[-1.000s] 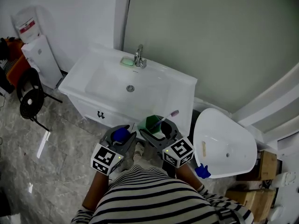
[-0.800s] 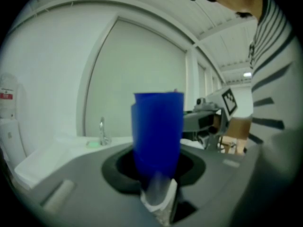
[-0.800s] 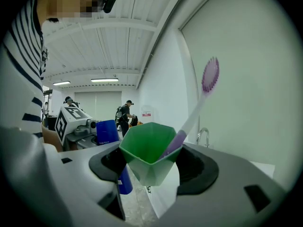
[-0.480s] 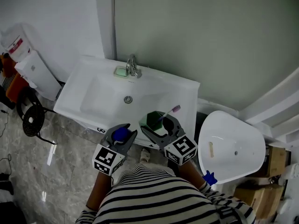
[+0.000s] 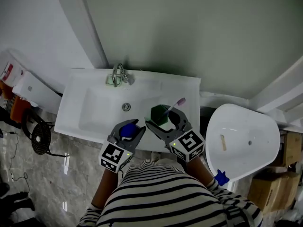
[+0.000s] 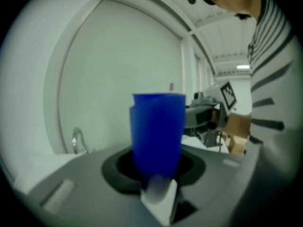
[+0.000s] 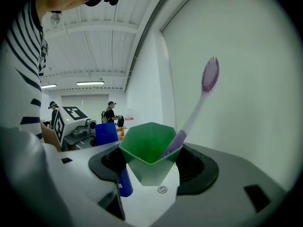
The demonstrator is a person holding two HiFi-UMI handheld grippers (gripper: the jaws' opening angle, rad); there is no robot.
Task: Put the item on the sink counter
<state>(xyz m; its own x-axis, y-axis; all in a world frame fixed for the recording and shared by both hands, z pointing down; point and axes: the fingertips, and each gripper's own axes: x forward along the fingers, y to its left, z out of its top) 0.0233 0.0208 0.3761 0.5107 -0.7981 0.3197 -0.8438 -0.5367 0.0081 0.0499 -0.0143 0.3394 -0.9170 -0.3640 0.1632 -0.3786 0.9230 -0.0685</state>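
My left gripper point(image 5: 128, 132) is shut on a blue cup point(image 5: 126, 129), held upright over the front rim of the white sink counter point(image 5: 187, 86). In the left gripper view the blue cup point(image 6: 157, 129) stands between the jaws. My right gripper point(image 5: 164, 118) is shut on a green cup point(image 5: 159, 112) with a purple toothbrush point(image 5: 177, 104) leaning out of it, over the counter's right part. In the right gripper view the green cup point(image 7: 149, 151) and the toothbrush point(image 7: 204, 90) fill the middle, and the blue cup point(image 7: 106, 132) shows at the left.
A faucet point(image 5: 119, 73) with a green soap point(image 5: 110, 81) beside it stands at the back of the sink; the drain point(image 5: 126, 107) is in the bowl. A white toilet point(image 5: 241, 141) stands to the right. A white dispenser point(image 5: 33, 91) and a black fan point(image 5: 40, 137) are at the left.
The person has come closer to the sink. Both grippers, still holding their cups, have moved from in front of the cabinet to over the sink's front rim and counter.
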